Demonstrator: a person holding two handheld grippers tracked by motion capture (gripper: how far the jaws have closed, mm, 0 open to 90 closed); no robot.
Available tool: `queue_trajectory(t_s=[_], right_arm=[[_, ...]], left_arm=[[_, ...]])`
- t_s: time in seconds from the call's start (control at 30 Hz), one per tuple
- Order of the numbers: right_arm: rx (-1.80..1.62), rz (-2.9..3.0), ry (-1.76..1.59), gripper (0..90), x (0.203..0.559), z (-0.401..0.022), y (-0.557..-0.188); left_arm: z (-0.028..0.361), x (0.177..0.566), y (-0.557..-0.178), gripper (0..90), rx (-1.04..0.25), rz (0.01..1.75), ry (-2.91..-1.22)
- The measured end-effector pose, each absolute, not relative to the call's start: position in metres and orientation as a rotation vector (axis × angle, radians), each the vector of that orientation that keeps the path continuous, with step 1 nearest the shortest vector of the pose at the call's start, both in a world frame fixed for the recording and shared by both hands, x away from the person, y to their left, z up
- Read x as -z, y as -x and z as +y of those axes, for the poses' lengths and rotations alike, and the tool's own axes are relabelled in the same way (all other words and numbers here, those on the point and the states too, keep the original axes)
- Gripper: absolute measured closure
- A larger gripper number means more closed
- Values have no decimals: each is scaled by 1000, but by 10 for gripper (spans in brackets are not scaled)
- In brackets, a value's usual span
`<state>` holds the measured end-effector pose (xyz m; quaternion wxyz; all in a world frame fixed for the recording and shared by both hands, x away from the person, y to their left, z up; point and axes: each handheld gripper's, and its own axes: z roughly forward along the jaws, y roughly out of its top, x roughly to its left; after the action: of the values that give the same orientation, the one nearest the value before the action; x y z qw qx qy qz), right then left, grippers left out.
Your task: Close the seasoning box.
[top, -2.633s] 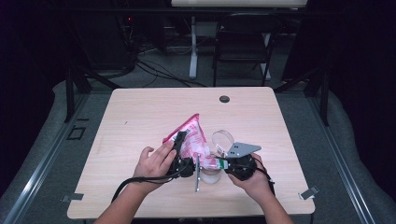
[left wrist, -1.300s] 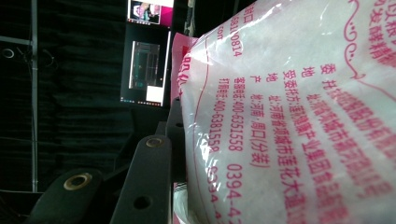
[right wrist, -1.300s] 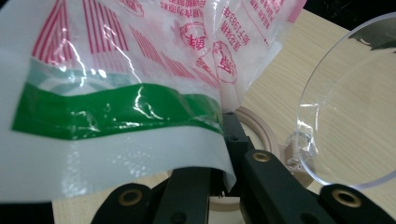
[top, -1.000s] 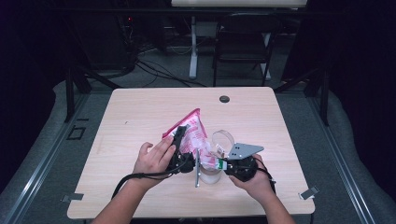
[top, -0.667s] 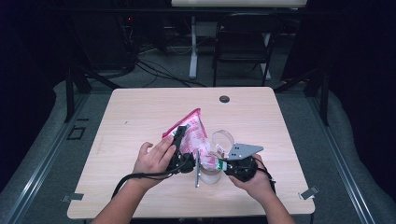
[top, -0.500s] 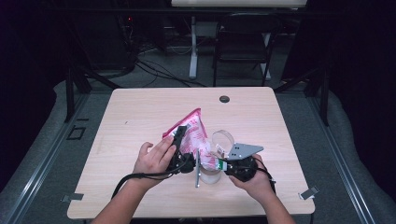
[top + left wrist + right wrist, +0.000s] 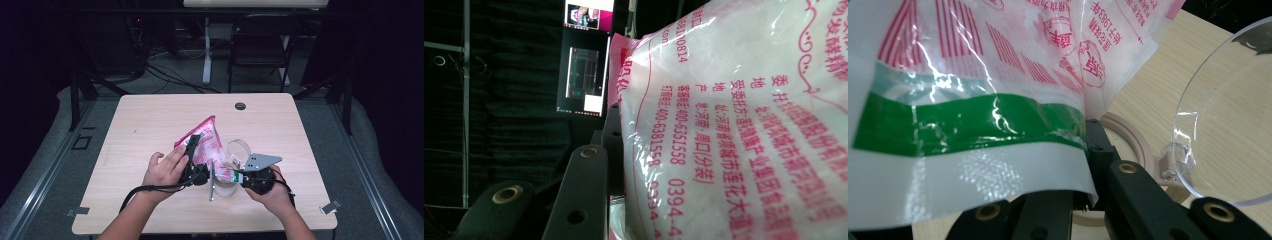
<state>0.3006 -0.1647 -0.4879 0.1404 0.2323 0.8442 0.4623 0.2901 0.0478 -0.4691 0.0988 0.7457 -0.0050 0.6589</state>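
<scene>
Pink-printed plastic bag point(image 7: 207, 142) is clamped by both the left hand-held gripper point(image 7: 192, 150) and right hand-held gripper point(image 7: 235, 176).

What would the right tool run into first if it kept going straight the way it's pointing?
Probably the pink and white bag it already pinches; beyond that, the left tool on the bag's other side, though depth is unclear.

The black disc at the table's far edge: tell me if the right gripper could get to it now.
Probably not yet: the right gripper is shut on the pink bag; otherwise the way to the black disc looks free.
</scene>
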Motion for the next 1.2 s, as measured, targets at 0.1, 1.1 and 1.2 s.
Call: queue_trajectory(t_s=[0.1,1.1,1.2], right_arm=[[-1335,2439,-670,900,488,-165,-301],[-1344,2446,-666,900,488,-164,-301],[-1345,2445,-666,900,488,-164,-301]], left_arm=[[48,469,-290,699,-1949,-17,-2206],[47,467,-289,699,-1964,-40,-2195],[46,466,-289,699,-1967,-43,-2196]])
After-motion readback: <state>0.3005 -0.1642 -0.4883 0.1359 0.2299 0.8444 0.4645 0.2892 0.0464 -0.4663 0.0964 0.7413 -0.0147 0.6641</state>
